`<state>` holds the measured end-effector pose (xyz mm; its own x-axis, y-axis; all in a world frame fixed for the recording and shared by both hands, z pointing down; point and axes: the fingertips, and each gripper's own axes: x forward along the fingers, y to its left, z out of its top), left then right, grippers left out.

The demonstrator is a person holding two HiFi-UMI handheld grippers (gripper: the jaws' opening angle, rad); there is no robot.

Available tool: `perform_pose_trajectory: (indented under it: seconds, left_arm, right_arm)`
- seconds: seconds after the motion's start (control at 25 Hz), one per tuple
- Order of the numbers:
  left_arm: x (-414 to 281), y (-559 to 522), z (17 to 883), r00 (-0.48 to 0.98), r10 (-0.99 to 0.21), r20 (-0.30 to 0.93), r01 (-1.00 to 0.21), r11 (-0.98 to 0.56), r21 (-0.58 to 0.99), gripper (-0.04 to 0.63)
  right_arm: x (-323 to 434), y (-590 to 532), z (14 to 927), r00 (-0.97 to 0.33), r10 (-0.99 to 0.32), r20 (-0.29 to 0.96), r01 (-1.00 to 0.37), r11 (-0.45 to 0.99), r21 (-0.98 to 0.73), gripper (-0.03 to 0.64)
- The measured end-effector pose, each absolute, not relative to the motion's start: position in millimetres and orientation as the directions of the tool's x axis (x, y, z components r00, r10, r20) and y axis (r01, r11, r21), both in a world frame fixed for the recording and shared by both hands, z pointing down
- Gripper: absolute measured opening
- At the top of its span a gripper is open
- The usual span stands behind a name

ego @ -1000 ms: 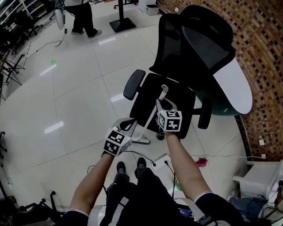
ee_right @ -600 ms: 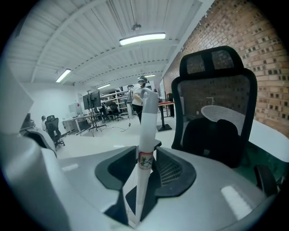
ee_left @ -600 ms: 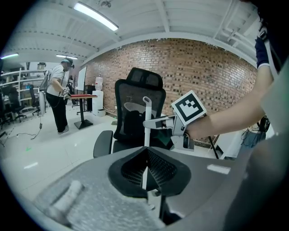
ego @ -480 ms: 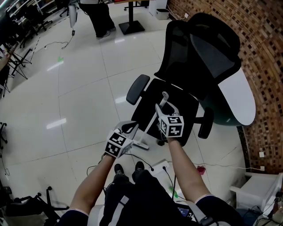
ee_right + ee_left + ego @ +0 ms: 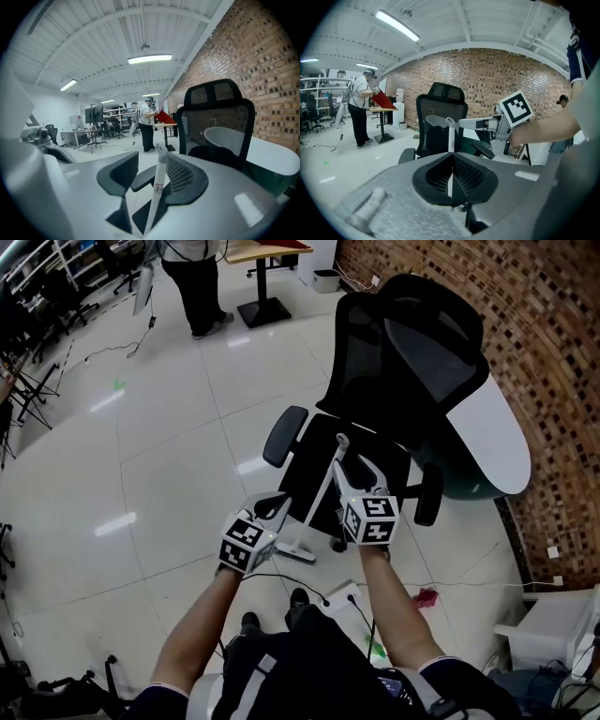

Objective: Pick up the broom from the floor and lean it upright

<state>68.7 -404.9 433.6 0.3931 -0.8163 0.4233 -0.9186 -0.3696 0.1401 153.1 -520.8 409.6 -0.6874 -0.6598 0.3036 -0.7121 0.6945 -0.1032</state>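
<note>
No words or numbers can be read anywhere. The broom handle (image 5: 161, 168) carries a small sticker (image 5: 158, 188), its print too small to make out. The left marker cube (image 5: 246, 542) and right marker cube (image 5: 371, 519) show only black-and-white square patterns.

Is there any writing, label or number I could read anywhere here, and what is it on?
Sticker on the broom handle: red print, too small to read.
Marker cubes: black-and-white square patterns, no words.
Nothing else legible.
</note>
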Motion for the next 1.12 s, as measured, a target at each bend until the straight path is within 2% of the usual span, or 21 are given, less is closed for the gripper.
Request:
perform_pose_trajectory:
  seconds: [0.28,0.6,0.92,1.12]
  left_arm:
    - [71,-365,378,0.483,-0.814,0.322,-0.874,-0.472,0.118,0.002]
    - [71,-316,321,0.535,-0.811,0.237,-0.845,-0.517,0.139,0.002]
    - [86,-262,304,0.605,-0.769,0.207,-0.795,-0.571,0.204,0.002]
    - [96,-250,290,0.634,-0.749,0.191,-0.773,-0.606,0.187,0.002]
  right_arm:
    - [160,-441,347,-0.687,-0.700,0.198,-0.722,0.688,-0.071,0.007]
    - [157,-354,301,-0.658,-0.738,0.149,-0.750,0.660,-0.041,0.002]
    - [153,-277,279,-0.715,-0.689,0.120,-0.699,0.712,-0.072,0.002]
    - [155,-257,270,-0.717,-0.689,0.104,-0.697,0.711,-0.090,0.002]
